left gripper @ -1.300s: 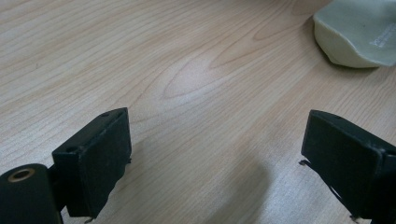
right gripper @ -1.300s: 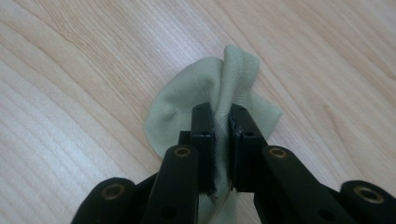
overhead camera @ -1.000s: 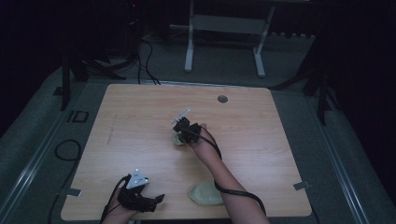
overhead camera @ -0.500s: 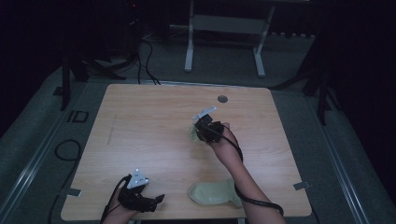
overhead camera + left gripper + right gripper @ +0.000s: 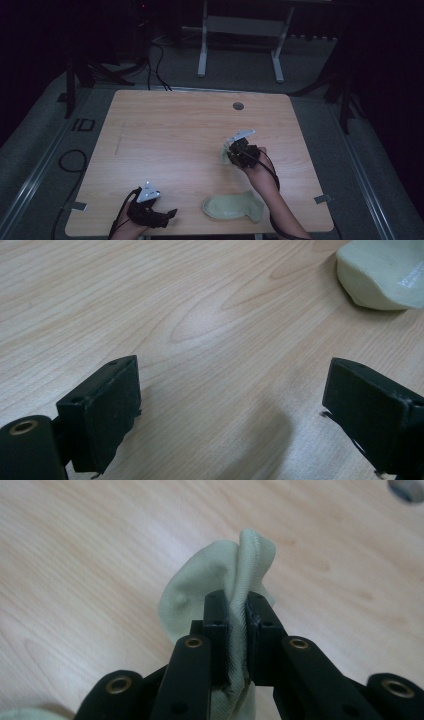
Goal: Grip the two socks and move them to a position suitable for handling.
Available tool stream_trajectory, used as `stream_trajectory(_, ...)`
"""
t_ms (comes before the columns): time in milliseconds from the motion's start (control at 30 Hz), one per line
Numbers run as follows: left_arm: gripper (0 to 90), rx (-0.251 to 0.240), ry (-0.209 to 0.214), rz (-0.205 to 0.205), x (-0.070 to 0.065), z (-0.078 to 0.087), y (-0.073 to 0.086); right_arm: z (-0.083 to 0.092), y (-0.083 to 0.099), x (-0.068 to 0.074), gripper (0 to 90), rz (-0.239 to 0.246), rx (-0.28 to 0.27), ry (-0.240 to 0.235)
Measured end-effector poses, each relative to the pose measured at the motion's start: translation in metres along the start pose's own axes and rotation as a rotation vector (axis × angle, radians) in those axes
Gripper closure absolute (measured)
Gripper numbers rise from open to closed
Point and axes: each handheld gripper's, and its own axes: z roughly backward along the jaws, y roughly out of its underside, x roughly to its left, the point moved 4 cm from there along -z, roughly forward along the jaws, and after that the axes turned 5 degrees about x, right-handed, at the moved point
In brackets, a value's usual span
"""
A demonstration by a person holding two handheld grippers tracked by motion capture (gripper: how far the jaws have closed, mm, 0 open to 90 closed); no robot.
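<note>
Two pale green socks are in play. One sock [image 5: 233,207] lies flat near the table's front edge, and its toe [image 5: 382,272] appears at the top right of the left gripper view. The other sock [image 5: 225,575] hangs bunched from my right gripper [image 5: 237,611], whose jaws are shut on its fabric; in the high view this gripper [image 5: 231,151] is held above the table right of centre, with the held sock [image 5: 223,156] at its tip. My left gripper [image 5: 167,216] rests at the front left corner, jaws wide open over bare wood in the left gripper view [image 5: 232,405].
The wooden table [image 5: 165,135] has a round cable hole [image 5: 238,106] near its far edge. A white metal frame [image 5: 240,30] stands on the floor behind it, and cables [image 5: 70,160] lie on the floor to the left.
My right hand has carried the held sock to the right across the table. The flat sock near the front edge, partly covered by the forearm before, now lies in full view. The left hand has stayed put.
</note>
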Motion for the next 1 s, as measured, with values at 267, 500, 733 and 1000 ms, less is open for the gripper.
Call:
stream_trajectory(267,8.6,-0.011,0.003,-0.018,-0.005,0.0,0.0,-0.022,0.028,0.007,80.2,-0.048,0.026,-0.044)
stream_trajectory(500,8.6,-0.011,0.015,-0.034,-0.007,-0.002,-0.004,-0.047,0.038,0.013,62.6,-0.066,0.09,-0.066)
stream_trajectory(733,12.1,-0.046,0.018,-0.069,-0.011,0.003,-0.023,-0.026,0.032,0.008,54.8,-0.045,0.054,-0.065)
stream_trajectory(1000,15.1,-0.033,0.02,-0.167,-0.025,-0.012,-0.077,-0.013,0.023,-0.015,69.2,-0.064,0.01,-0.105)
